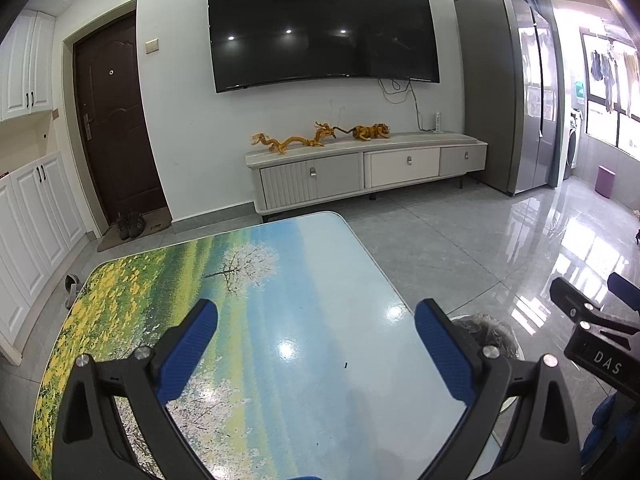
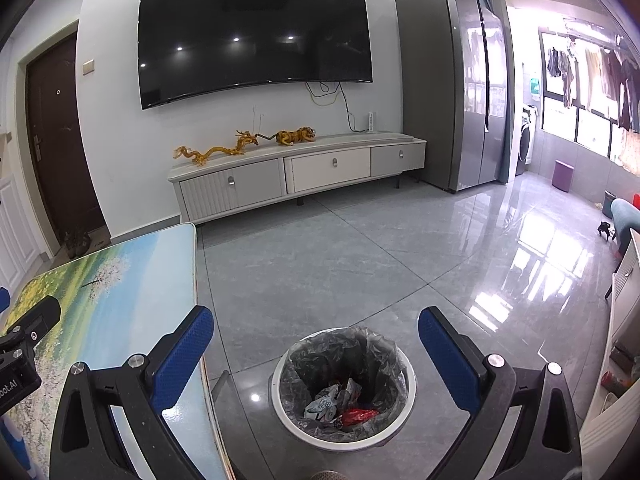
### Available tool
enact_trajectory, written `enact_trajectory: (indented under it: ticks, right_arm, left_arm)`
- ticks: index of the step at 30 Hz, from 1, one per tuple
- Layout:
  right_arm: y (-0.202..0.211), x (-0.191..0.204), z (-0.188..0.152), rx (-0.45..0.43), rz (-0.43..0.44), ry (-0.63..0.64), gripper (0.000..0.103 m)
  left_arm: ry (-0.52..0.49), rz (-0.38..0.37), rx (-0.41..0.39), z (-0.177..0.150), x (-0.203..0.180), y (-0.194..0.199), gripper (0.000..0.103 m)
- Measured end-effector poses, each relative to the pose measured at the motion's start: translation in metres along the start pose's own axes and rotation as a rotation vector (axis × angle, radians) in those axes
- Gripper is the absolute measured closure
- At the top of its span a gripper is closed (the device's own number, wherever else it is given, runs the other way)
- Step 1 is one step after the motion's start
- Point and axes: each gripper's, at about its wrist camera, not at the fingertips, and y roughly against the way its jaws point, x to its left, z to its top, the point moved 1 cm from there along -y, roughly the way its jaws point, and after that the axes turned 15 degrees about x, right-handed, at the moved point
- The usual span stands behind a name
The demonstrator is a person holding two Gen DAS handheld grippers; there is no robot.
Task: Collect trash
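A white trash bin [image 2: 344, 432] with a grey liner stands on the floor right of the table. Crumpled grey and red wrappers [image 2: 340, 404] lie in its bottom. My right gripper [image 2: 316, 344] is open and empty, held above the bin. My left gripper [image 1: 316, 336] is open and empty above the table [image 1: 280, 300], which has a printed landscape top. The bin's liner [image 1: 486, 330] shows just past the table's right edge in the left wrist view. The right gripper [image 1: 592, 320] shows at the right edge of that view.
A small dark speck [image 1: 345, 365] lies on the table. A TV cabinet [image 2: 296, 172] with dragon figurines stands at the far wall under a wall TV. A fridge [image 2: 448, 88] stands to the right. Grey tiled floor [image 2: 400, 260] lies between.
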Motion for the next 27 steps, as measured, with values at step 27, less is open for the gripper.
enact_trajectory:
  ticks: [27]
  right_arm:
    - [-0.0005,0.0043,-0.0020,0.004,0.001,0.011,0.000]
  left_arm:
    - [0.009,-0.008,0.001,-0.0058,0.0038,0.0020,0.003]
